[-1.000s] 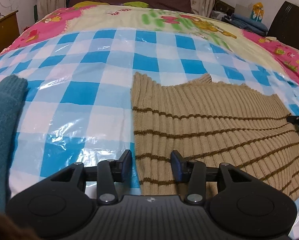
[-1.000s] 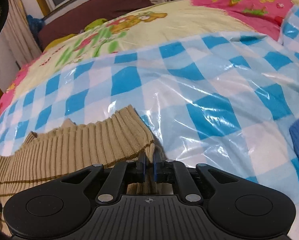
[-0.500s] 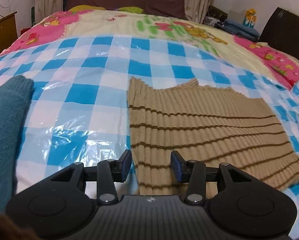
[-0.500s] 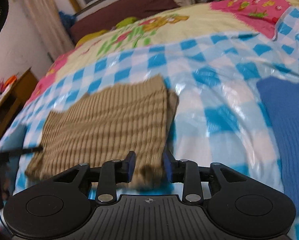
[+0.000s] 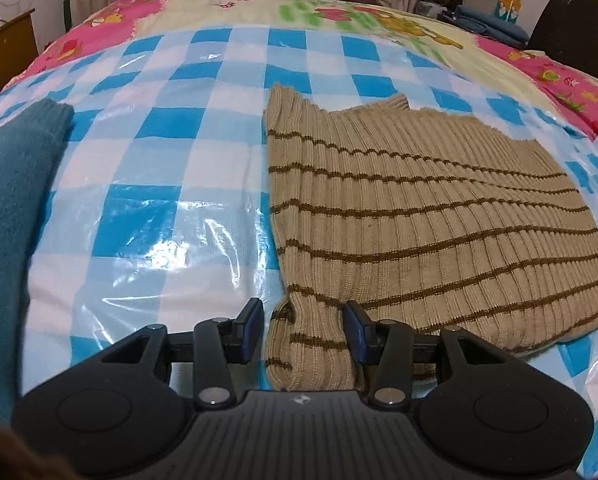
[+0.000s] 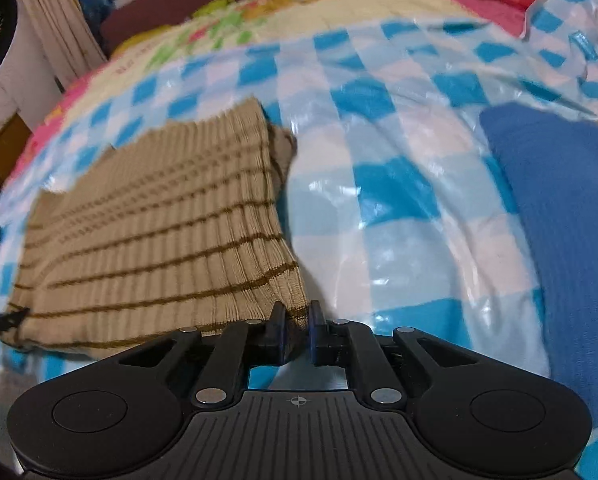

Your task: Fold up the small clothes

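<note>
A tan ribbed knit garment with thin brown stripes lies folded on the blue-and-white checked plastic sheet. My left gripper is open, its fingers on either side of the garment's near left corner. In the right wrist view the garment lies to the left, and my right gripper is nearly closed on its near right corner. The tip of the left gripper shows at the far left edge of that view.
A teal knit garment lies at the left. A blue knit garment lies at the right. Beyond the sheet is a pink and yellow cartoon bedspread, then a dark headboard and curtains. A wooden cabinet stands far left.
The right gripper carried the garment's far right part toward me and folded it over. It opened briefly and is now closing on the near right corner. The left gripper stayed open at the near left corner.
</note>
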A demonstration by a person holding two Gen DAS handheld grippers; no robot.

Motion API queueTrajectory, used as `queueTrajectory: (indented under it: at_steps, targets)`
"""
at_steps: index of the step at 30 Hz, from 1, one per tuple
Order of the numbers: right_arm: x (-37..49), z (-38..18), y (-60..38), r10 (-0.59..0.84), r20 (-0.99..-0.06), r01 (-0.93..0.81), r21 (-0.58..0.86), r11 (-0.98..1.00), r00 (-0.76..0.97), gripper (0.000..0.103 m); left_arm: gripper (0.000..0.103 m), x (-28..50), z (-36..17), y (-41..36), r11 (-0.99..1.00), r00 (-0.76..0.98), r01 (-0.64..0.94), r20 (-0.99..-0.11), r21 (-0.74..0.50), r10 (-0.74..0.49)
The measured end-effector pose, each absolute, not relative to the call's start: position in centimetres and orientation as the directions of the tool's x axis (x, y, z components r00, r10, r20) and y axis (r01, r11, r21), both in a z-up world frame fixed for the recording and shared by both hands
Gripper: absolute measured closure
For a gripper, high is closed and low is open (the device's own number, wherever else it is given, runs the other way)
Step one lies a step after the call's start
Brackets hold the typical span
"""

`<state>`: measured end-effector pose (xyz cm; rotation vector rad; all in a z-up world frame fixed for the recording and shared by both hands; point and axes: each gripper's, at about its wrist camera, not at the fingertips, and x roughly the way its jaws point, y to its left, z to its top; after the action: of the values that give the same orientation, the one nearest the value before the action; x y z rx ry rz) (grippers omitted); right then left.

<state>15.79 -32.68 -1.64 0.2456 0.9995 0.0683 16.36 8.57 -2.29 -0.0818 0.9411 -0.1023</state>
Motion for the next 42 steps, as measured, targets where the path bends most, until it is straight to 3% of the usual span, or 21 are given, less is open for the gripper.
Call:
queueTrajectory:
  at_steps: [2, 7, 13, 17, 25, 30, 42]
  targets:
    - [16.0, -2.0, -32.3, 0.153, -0.828, 0.057, 0.217, 0.974, 0.54, 0.093, 0.054, 16.2, -2.0, 8.6, 0.992, 0.584, 0.057, -0.802, -0.114, -0.126]
    - [15.3, -0.3, -32.9, 0.172, -0.817, 0.063, 0.246, 0.967, 0.55, 0.08, 0.054, 15.7, -1.4, 10.0, 0.986, 0.586, 0.032, -0.795, -0.166, -0.153]
    - [13.7, 3.5, -32.2, 0.139, -0.769, 0.055, 0.22, 0.974, 0.624, 0.08, 0.054, 14.0, -0.4, 10.8, 0.97, 0.618, 0.004, -0.762, -0.242, -0.193]
    - [14.2, 4.0, -29.0, 0.203, -0.739, -0.043, 0.23, 0.972, 0.642, 0.08, 0.054, 13.6, -0.8, 10.7, 0.973, 0.627, -0.018, -0.761, -0.229, -0.168]
    - [17.4, -0.6, -28.4, 0.145, -0.826, 0.076, 0.22, 0.972, 0.544, 0.081, 0.054, 13.4, -2.0, 11.8, 0.963, 0.614, -0.05, -0.769, -0.265, -0.18]
    - [16.8, 2.8, -26.2, 0.136, -0.791, -0.001, 0.169, 0.986, 0.596, 0.079, 0.054, 12.5, -1.4, 12.3, 0.952, 0.642, -0.072, -0.745, -0.297, -0.184]
    - [22.7, 5.0, -9.2, 0.336, -0.795, -0.319, 0.189, 0.929, 0.505, 0.064, 0.054, 10.6, -2.0, 12.4, 0.913, 0.672, -0.051, -0.69, -0.404, -0.268]
